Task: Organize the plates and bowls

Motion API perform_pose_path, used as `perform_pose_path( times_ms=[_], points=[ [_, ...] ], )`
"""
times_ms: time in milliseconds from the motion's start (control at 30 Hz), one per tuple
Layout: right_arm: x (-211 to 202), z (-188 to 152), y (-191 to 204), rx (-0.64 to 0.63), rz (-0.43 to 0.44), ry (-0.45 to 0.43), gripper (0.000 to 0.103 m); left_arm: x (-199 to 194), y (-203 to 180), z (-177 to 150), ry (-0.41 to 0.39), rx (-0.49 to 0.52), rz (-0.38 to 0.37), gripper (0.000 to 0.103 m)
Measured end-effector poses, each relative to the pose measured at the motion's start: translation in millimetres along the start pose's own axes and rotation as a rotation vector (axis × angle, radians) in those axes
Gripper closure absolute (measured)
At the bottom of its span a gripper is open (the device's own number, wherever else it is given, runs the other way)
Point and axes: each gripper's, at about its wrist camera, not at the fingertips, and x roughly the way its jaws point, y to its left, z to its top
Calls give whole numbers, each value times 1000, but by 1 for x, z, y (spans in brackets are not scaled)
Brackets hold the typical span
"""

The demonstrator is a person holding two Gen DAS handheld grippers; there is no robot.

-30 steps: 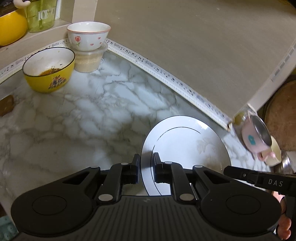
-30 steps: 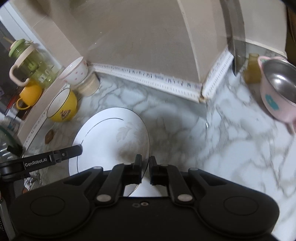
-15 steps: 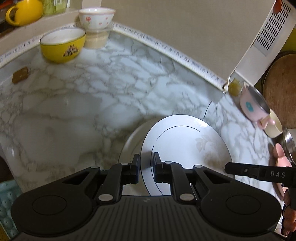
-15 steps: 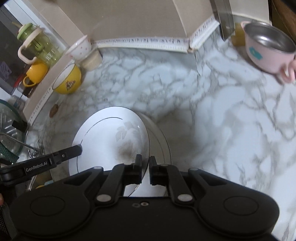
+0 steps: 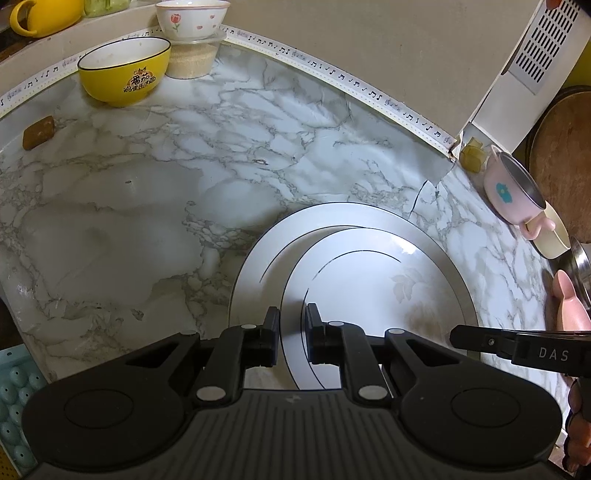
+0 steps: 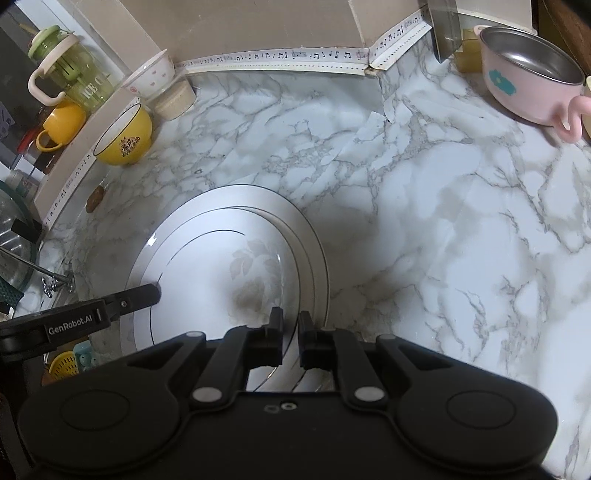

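I hold a white plate (image 5: pixel 369 295) by both sides. My left gripper (image 5: pixel 291 328) is shut on its left rim and my right gripper (image 6: pixel 290 332) is shut on its right rim. The held plate (image 6: pixel 207 266) hovers just above a second, larger white plate (image 5: pixel 258 258) that lies on the marble counter (image 5: pixel 147 206); that lower plate also shows in the right wrist view (image 6: pixel 314 243). A yellow bowl (image 5: pixel 123 70) and a white flowered bowl (image 5: pixel 190 18) on a plastic tub stand at the back left. A pink metal-lined bowl (image 6: pixel 528 74) stands at the back right.
A yellow mug (image 6: pixel 61 123) and a green pitcher (image 6: pixel 70 68) sit on the ledge at the left. A brown block (image 5: pixel 38 131) lies on the counter. A wooden board (image 5: pixel 565 162) and a cream cup (image 5: pixel 554 236) are at the right. A glass lid (image 6: pixel 14 240) lies far left.
Both grippers carried the plate back toward me and lowered it over a second plate that came into view beneath it. The grip on both rims is unchanged.
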Motion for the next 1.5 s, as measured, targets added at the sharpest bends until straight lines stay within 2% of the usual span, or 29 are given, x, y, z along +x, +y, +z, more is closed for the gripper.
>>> perform_pose_path(
  times_ms=[500,700,867,1267,1400,1500],
  points=[
    [5,3,-1,12,7,19,94,8,6,3,30,-20,-6,90],
    [5,5,-3,28,6,11,95,10,2,4,42,30,4,91],
    [6,7,-5,30,11,15,95,10,5,5,47,32,-7,91],
    [13,7,-3,26,17,21,96,2,5,2,31,58,25,91],
    [10,6,-2,23,14,12,91,-4,3,1,16,63,35,91],
    [2,5,0,7,14,-2,82,-12,-2,1,0,70,23,91]
  ],
)
